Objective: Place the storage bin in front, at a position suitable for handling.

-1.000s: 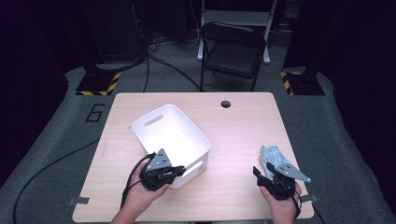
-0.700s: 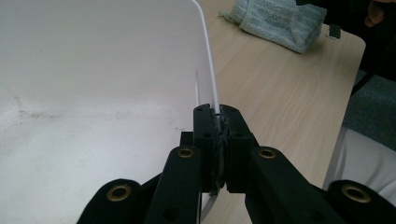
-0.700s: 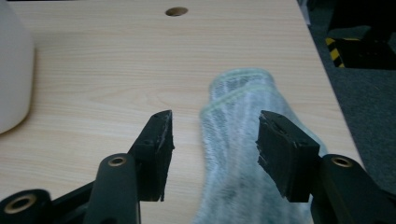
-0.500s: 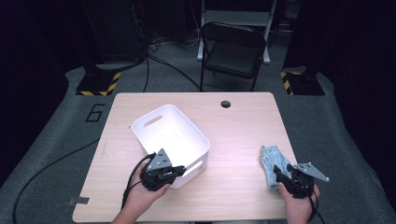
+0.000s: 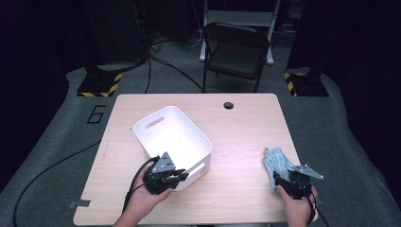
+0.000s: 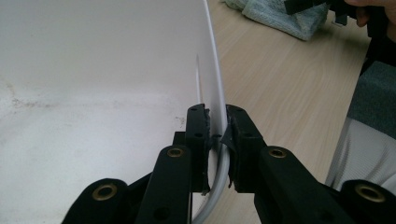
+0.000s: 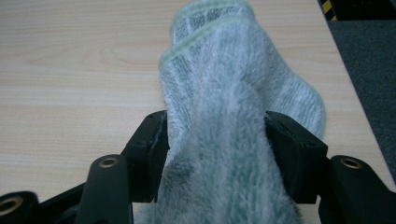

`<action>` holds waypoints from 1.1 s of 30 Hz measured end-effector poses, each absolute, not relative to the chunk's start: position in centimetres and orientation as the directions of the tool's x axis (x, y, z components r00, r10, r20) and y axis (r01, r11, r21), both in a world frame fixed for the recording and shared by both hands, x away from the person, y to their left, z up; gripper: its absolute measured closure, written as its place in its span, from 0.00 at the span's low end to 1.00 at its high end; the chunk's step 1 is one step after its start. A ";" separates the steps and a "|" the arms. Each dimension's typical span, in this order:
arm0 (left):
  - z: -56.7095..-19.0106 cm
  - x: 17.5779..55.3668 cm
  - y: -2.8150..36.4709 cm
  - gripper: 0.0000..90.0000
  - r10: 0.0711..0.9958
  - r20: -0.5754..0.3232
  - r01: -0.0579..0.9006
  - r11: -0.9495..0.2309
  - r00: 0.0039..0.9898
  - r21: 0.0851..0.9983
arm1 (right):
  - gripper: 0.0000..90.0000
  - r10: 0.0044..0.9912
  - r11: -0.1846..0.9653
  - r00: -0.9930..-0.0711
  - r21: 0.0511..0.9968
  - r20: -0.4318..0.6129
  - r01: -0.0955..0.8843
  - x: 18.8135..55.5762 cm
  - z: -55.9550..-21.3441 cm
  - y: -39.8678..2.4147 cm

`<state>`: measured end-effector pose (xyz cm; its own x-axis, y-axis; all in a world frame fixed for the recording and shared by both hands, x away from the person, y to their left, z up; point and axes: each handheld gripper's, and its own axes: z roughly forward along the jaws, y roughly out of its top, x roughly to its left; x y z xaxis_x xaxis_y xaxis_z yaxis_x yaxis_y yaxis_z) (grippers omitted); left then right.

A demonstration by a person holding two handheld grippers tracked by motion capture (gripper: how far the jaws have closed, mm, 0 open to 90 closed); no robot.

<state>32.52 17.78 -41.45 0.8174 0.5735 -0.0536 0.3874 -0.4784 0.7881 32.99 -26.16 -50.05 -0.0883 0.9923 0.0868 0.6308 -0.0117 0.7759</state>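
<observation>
High view: white bin [image 5: 172, 142] mid-tabletop, empty; left claw [image 5: 182, 175] clamped on its near wall. Towel [image 5: 279, 163] at right edge, not yet binned; right claw [image 5: 280, 181] on it. Wooden tabletop [image 5: 236, 127], grey carpet, folding chair [image 5: 235, 54].
Left claw view: jaws pinch bin wall [image 6: 212, 93].
Right claw view: wide jaws hug towel [image 7: 233, 116].

Wooden table [image 5: 246, 142] carries a white bin [image 5: 172, 137] and a towel [image 5: 278, 161]

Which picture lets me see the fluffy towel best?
The right gripper view: the pale green towel looms close, fuzzy pile clear, between the black jaws. The high view shows it small near the table's right edge; the left gripper view catches a far corner.
</observation>
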 end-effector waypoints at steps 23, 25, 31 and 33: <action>-41.6 32.3 17.4 0.94 0.571 -0.060 0.384 -0.468 0.819 0.796 | 0.74 0.970 0.000 -0.189 0.776 0.153 0.631 32.8 -49.6 -24.2; -41.6 32.2 17.3 0.94 0.572 -0.061 0.386 -0.467 0.818 0.795 | 0.74 0.965 0.009 -0.212 0.784 0.157 0.621 32.6 -49.3 -23.4; -41.7 32.1 17.1 0.93 0.574 -0.067 0.389 -0.460 0.816 0.798 | 0.74 0.943 0.079 -0.300 0.784 0.141 0.616 32.4 -49.1 -20.7; -41.7 32.1 17.1 0.93 0.574 -0.073 0.392 -0.456 0.816 0.799 | 0.74 0.937 0.102 -0.323 0.782 0.132 0.615 32.4 -49.2 -19.8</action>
